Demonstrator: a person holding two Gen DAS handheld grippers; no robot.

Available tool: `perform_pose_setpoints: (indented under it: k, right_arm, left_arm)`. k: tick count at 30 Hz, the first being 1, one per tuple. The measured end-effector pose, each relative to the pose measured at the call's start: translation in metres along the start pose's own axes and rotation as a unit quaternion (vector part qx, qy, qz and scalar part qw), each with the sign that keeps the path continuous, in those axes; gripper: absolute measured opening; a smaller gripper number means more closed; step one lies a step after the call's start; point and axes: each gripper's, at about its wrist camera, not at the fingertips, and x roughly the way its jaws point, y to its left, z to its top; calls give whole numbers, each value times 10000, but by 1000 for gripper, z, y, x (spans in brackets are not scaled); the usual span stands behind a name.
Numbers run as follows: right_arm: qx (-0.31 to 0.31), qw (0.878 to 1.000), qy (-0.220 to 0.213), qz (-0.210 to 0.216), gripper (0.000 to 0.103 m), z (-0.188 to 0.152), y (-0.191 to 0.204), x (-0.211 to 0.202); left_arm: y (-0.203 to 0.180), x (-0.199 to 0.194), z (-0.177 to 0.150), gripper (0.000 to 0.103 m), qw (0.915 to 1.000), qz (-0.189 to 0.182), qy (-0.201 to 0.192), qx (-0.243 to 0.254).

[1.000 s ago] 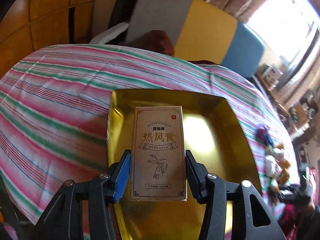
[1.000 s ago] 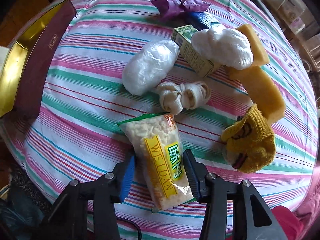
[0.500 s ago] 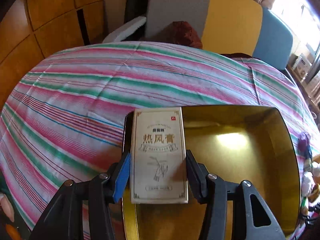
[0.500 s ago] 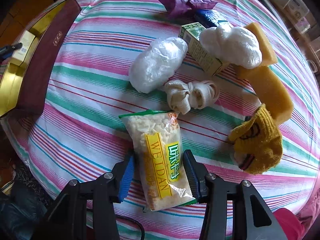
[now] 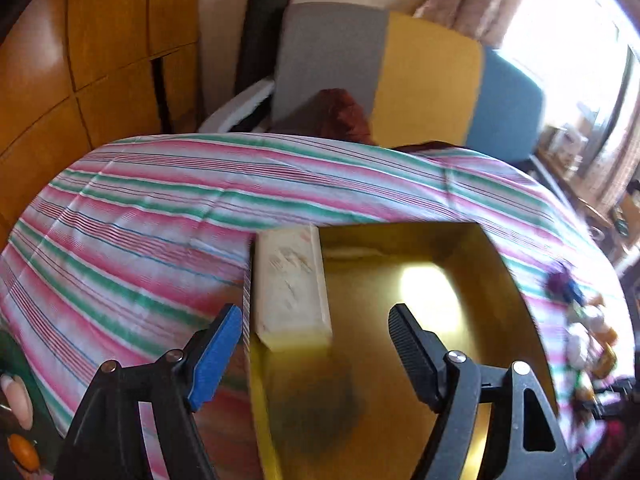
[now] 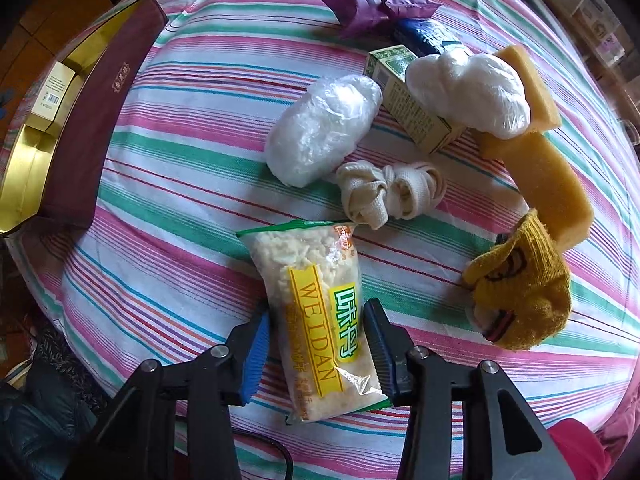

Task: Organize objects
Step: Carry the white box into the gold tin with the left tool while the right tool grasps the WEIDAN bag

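Note:
A cream carton box (image 5: 294, 286) lies in the far left corner of the gold-lined tray (image 5: 460, 360). My left gripper (image 5: 316, 342) is open and empty just behind the box. The box (image 6: 54, 92) and the tray's maroon wall (image 6: 100, 108) also show at the left of the right wrist view. My right gripper (image 6: 316, 340) is shut on a clear snack bag with a yellow WEIDAN label (image 6: 320, 308), which rests on the striped cloth.
On the striped tablecloth (image 6: 192, 168) lie two white plastic-wrapped bundles (image 6: 324, 128), a green carton (image 6: 412, 100), a knotted cream strap (image 6: 388, 192), yellow sponges (image 6: 548, 188), a yellow knit glove (image 6: 520, 292), a purple wrapper (image 6: 376, 10) and a blue packet (image 6: 424, 34). Chairs stand behind the table.
My left gripper has opened and let go of the carton box, which now lies in the tray's far left corner. The gripper has drawn back. The right gripper still holds the snack bag.

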Motion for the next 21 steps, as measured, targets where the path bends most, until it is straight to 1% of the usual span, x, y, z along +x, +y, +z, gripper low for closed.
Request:
perform_pose_setpoints:
  k: [2,5,9,10,12,15,16,18,19,21]
  right_arm:
    - [-6,10000,2,3,47,3,-8,-4]
    - [-10,10000,-8,-9,46,1,-14,-7]
    - [-22,10000,-11,-29,46,-1,-23,-11]
    - [-16,10000,-10,-26,46,-1,-26,-12]
    - [17,10000,-4,-2,46,-1,-32,-14]
    - [30,10000,3,1,47,-2,-40,-17]
    - [38,10000,1,5,47,-1,-27,-6]
    - [35,10000,-3,0,47,1,-25,-3]
    - [30,10000,-2,-1,46,2,-37,-7]
    - [14,10000,-16,-33,45,13,3,11]
  left_arm:
    - [-4,-15,-18,77,9998,-193,-28,27]
    - [-10,-30,-47,77,9989,-472,61,23]
    - [-10,-38,-74,76,9980,-590,200,-89]
    - [-10,-38,-78,76,9979,-595,228,-123]
    - [-15,-42,-87,75,9984,-516,231,-18]
    - [-19,-52,-97,74,9992,-357,126,140]
    - [-20,-55,-100,74,9993,-308,91,166]
    - [-17,-59,-104,74,9995,-261,93,141]
    - [-15,-59,-105,73,9996,-237,106,108]
    - [-6,-59,-108,71,9998,-165,120,13]
